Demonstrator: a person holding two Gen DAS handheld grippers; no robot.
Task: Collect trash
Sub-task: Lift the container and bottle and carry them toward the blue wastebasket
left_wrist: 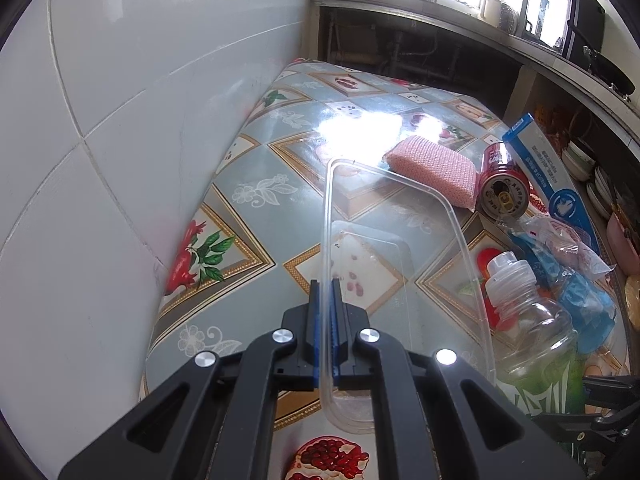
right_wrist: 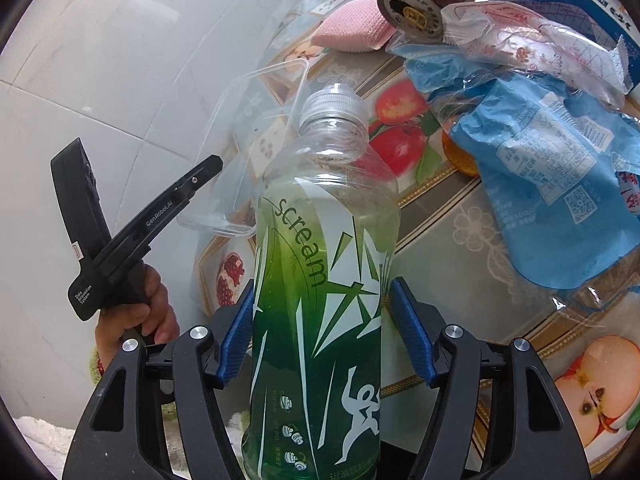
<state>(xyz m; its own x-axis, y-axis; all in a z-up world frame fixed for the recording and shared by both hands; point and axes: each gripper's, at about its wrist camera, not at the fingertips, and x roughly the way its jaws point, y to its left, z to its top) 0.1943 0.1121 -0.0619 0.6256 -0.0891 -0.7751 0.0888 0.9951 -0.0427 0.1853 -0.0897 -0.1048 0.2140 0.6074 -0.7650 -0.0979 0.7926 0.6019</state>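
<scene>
Left claw point(left_wrist: 326, 304) was clamped on the near rim of the clear thin-walled plastic tray point(left_wrist: 400, 248), which sat tilted over the fruit-print worktop point(left_wrist: 256, 184). The tray looked light, springy and slick, so a rim pinch near a corner suits it.

Right claw point(right_wrist: 324, 332) straddled the green-labelled clear plastic bottle point(right_wrist: 320, 280), pads close at the label but probably not yet pressing. The bottle looked empty: light and crushable, best taken at the labelled waist with modest squeeze.
</scene>
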